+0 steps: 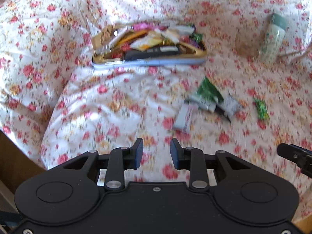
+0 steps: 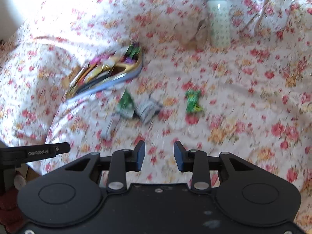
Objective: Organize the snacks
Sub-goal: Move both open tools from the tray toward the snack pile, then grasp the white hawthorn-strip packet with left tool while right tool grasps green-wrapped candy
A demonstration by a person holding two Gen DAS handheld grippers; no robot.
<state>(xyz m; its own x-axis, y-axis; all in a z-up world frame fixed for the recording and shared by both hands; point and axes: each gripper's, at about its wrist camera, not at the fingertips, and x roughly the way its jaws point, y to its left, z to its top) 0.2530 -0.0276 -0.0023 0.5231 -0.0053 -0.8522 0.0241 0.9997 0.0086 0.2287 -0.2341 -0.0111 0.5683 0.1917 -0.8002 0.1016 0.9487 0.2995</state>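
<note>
1. We see both sets of jaws, left gripper [image 1: 156, 154] and right gripper [image 2: 159, 156], parted and empty above the bed [image 1: 109, 105].
2. Most snacks already fill the tin [image 1: 148, 61].
3. Left to gather, near the tin's front: a small wrapper cluster [image 1: 206, 99] and one green candy [image 1: 261, 109] beyond it.

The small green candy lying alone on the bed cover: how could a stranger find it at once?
On the floral bed cover, start from the open tin of snacks. Look right, past the cluster of green and grey packets. The small green candy lies alone, apart from them, bright green with twisted ends.
</note>
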